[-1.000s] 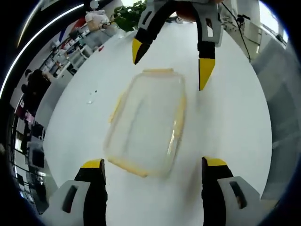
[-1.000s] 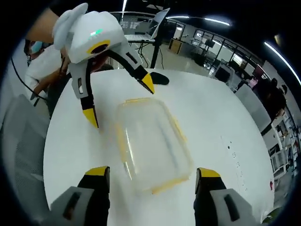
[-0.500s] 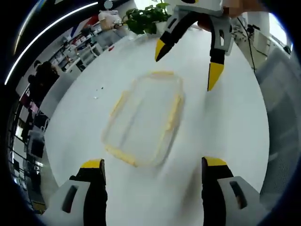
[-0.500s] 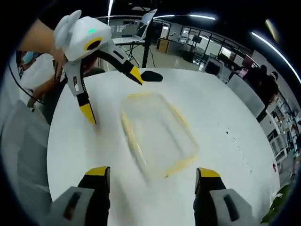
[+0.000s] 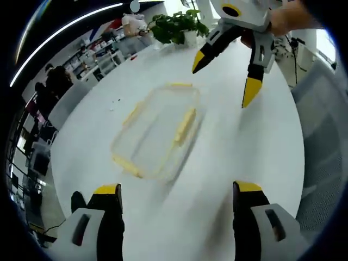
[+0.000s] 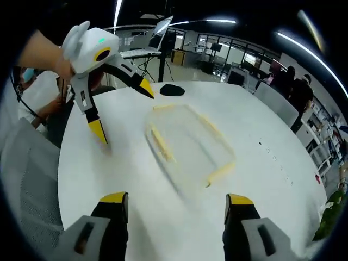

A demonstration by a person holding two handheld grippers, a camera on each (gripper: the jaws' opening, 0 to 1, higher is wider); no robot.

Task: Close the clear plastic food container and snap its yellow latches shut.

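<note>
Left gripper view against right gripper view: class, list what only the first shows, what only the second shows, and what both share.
The left gripper view alone has a green potted plant at the far table edge. The right gripper view alone has a flat black object beyond the container and an open laptop on a stand. Both share the clear plastic food container with yellow latches lying on the round white table, plus the opposite gripper, open, above the table.

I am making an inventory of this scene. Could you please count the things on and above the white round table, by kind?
Clear plastic food container with yellow latches: 1
Handheld tools, the left tool and the right tool: 2
Dark flat object on the table's far side, too small to identify: 1
Potted green plant at the table edge: 1
Total: 5
</note>
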